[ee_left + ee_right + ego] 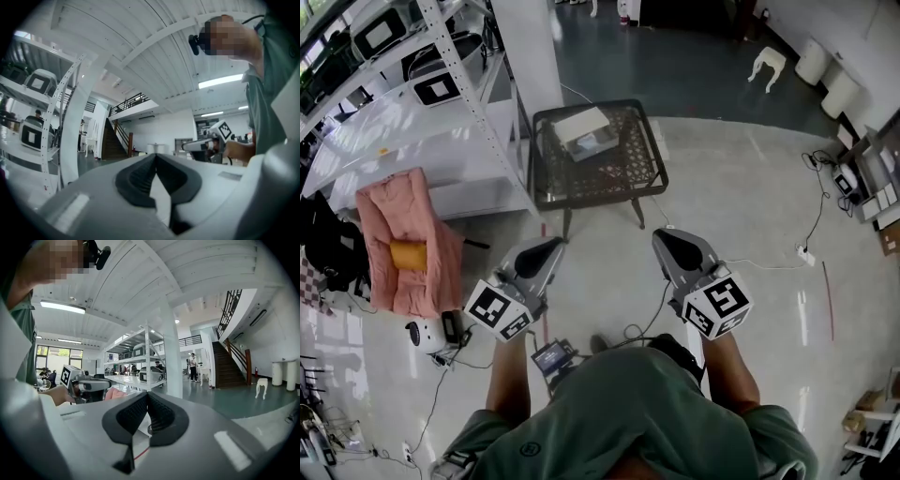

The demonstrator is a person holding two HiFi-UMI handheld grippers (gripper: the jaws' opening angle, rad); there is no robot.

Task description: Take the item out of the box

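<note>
In the head view, a white box [584,131] lies on a small dark mesh table [628,178] ahead of me; what the box holds cannot be made out. Both grippers are held low over the floor, well short of the table. My left gripper [547,247] is shut and holds nothing. Its dark pads [140,180] meet at the tip in the left gripper view, which points up towards the ceiling. My right gripper [667,237] is also shut and empty, with pads [133,413] together. Each gripper view shows the other gripper beside it: the right gripper [206,143] and the left gripper [86,387].
A white shelving rack [441,112] with boxes stands at the left. A pink-draped chair [403,248] is near it, and a white pillar [525,47] rises behind the table. Cables [811,239] trail over the floor. A white stool [767,64] is far back.
</note>
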